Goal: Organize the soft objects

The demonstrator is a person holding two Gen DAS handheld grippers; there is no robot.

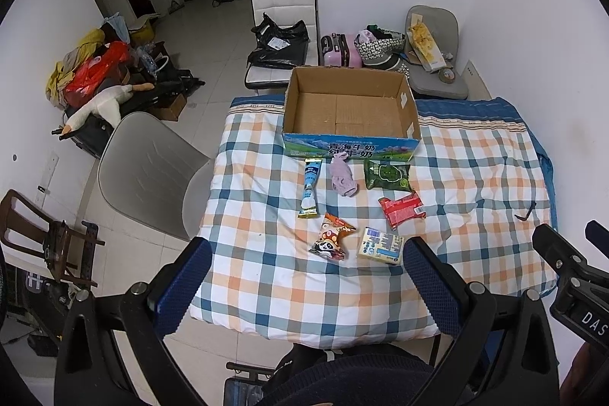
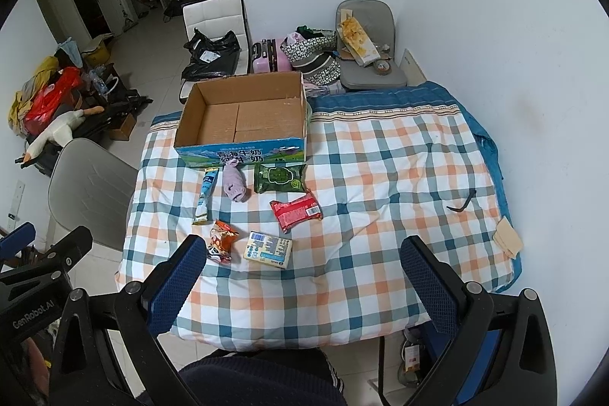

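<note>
While both hand-held grippers gape — six soft items face the box.

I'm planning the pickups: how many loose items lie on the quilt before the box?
6: blue sachet, purple sock, green pack, red packet, panda snack, yellow pack. Cardboard box looks empty.

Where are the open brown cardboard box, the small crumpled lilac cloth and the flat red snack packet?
Open brown cardboard box [image 1: 352,113], left wrist view, bare inside floor.
Small crumpled lilac cloth [image 1: 342,177], left wrist view, its middle.
Flat red snack packet [image 2: 297,210], right wrist view, its centre.
</note>
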